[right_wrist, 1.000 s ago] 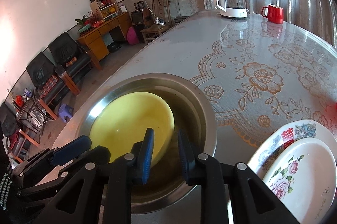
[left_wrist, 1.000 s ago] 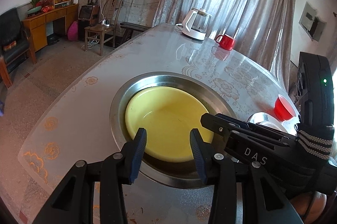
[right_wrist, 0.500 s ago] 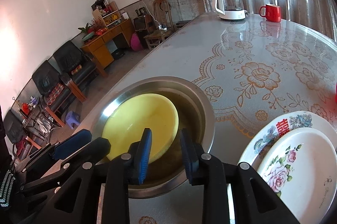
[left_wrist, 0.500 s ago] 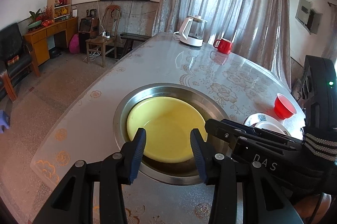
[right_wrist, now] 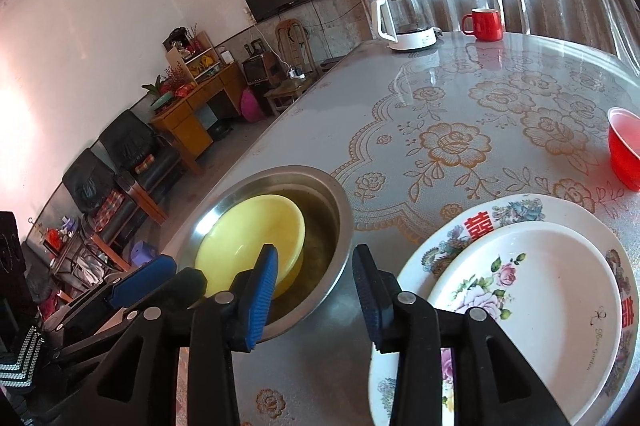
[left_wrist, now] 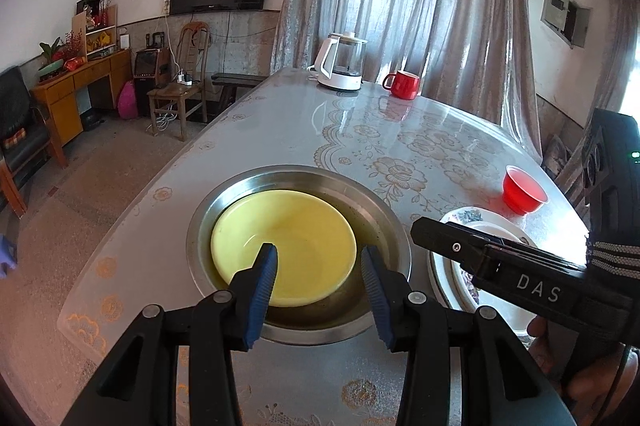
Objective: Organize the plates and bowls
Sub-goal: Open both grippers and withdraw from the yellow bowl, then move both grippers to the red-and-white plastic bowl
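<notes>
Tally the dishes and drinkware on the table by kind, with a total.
Bowls: 3, the yellow bowl inside the steel bowl, plus the red bowl.
Plates: 2, the small floral plate stacked on the large patterned plate.
Mugs: 1, the red mug.
Kettles: 1, the white kettle.
Total: 7.

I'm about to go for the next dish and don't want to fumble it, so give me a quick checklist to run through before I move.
1. Left gripper open and empty: ok.
2. Right gripper open and empty: ok.
3. Yellow bowl sits inside the steel basin, nothing held: ok.
4. Small floral plate stacked on the large plate: ok.
5. Red bowl stands apart, not yet stacked: not ok.
6. Liquid in the steel basin: cannot tell.
</notes>
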`<state>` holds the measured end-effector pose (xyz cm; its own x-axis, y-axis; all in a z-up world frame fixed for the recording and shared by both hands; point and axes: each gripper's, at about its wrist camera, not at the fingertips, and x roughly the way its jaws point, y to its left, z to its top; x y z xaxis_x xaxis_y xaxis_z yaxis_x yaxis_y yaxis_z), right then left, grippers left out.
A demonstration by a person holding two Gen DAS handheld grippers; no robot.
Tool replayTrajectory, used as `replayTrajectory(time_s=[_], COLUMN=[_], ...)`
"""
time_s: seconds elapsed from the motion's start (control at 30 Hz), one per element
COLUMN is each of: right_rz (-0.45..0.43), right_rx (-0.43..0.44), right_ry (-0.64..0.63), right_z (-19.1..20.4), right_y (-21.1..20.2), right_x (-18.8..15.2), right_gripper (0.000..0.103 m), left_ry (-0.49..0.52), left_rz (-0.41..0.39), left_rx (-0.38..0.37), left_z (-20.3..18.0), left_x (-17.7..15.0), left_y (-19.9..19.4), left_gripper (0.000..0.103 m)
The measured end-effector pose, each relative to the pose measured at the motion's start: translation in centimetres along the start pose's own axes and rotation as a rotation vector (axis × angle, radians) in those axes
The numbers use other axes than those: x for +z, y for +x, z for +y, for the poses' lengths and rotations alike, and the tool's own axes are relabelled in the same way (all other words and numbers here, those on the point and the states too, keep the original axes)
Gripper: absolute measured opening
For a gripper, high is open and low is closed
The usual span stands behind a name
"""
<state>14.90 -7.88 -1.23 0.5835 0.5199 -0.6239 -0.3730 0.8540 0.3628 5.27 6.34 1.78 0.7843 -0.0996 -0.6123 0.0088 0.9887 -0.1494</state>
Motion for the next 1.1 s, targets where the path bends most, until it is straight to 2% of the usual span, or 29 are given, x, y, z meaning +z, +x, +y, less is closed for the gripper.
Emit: replayTrajectory(time_s=[0.47, 0.57, 0.97, 1.1], right_rz=[-0.059, -0.079, -0.122, -0.145], right_rx=[-0.072, -0.095, -0.206, -0.241], right_ry=[0.185, 0.230, 0.383, 0.430], right_z=[-6.9, -8.9, -16.3, -18.7], right_y=[-4.2, -5.4, -9.0, -10.0], right_x=[-0.4, -0.6, -1.6, -1.6], right_gripper=[0.047, 0.052, 0.053, 0.053], left_ry=[0.091, 0.117, 0.188, 0.207], left_rz=[0.018, 0.024, 0.088, 0.101], left_rx=[-0.037, -0.050, -0.112, -0.139], left_z=[-3.8, -4.9, -9.3, -10.8], left_x=[0.6, 0.7, 2.1, 2.9], left_y=[1.1, 1.6, 4.2, 4.9], left_gripper=[0.046, 0.046, 0.049, 0.053])
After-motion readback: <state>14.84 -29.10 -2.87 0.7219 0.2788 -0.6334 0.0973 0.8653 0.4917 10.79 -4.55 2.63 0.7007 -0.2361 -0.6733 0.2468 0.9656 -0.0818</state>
